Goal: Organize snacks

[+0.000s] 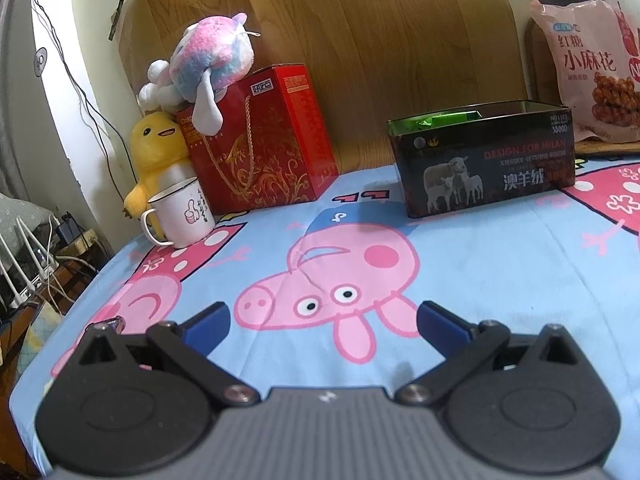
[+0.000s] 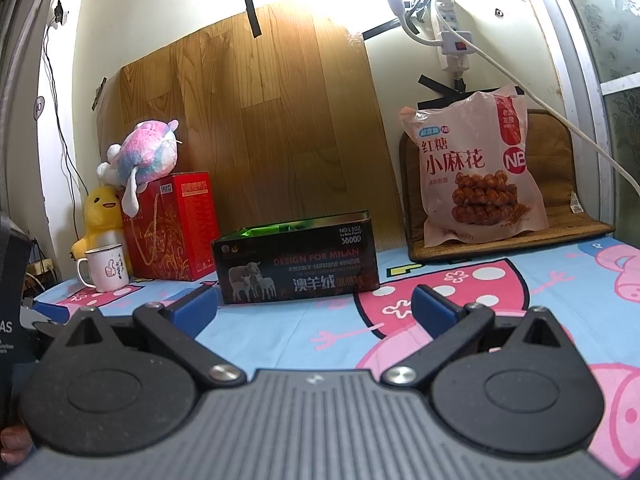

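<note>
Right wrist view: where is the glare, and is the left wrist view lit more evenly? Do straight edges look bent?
Right wrist view: strong glare washes out the wall above the wood-grain board, beside the power strip; the snack bag stays readable. Left wrist view: more even light, bright only at the left edge; the tin box looks sharp. Both views: fisheye bends the board's edges and darkens the corners.

Left wrist view sitting low over cartoon sheet [image 1: 480,280], facing back wall, black tin [image 1: 484,160] near at 1 o'clock. Right wrist view sitting further back, same facing, tin [image 2: 296,264] at 12 o'clock. Both sharing tin, red gift box [image 1: 264,136], mug [image 2: 105,267], snack bag [image 2: 476,168].
</note>
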{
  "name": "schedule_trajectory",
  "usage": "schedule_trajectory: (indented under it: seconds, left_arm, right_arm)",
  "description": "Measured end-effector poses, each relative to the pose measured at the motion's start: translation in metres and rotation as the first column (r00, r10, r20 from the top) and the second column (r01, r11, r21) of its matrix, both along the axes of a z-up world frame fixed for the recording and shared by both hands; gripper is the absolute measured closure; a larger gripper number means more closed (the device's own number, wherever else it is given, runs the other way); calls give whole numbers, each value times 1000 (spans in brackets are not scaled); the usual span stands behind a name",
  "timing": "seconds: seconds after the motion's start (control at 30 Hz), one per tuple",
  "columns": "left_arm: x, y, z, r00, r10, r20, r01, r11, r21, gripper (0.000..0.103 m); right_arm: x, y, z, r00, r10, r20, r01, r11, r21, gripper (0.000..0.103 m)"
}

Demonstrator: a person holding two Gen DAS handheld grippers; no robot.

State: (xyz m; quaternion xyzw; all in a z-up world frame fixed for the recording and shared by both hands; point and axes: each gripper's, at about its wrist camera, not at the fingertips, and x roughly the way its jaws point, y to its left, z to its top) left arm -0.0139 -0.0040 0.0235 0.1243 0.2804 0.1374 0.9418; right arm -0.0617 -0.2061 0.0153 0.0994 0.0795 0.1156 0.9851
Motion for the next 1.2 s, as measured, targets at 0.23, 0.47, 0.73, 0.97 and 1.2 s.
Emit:
schedule_trajectory:
  seconds: [0.23,0.47,0.73,0.97,1.2]
  left_arm:
    - [0,0,0,1000,1,-4,-1,1000,4,0]
    - [-1,-1,0,1000,1,-2,-1,1000,10,0]
    - [-2,-1,1,1000,3,4,-3,1000,20,0]
    - [-2,-1,0,1000,3,3,-3,1000,19,0]
    - [-3,-2,2,1000,-4,5,3,1000,21,0]
  right_arm:
    - [0,1,0,1000,-1,0,1,1000,0,0]
    - [0,0,0,1000,-1,0,1,1000,0,0]
    - [-1,0,1,1000,-2,1,2,1000,0,0]
    - [-1,1,1,1000,-2,1,2,1000,1,0]
    - [-1,0,0,1000,-2,0,2,1000,2,0]
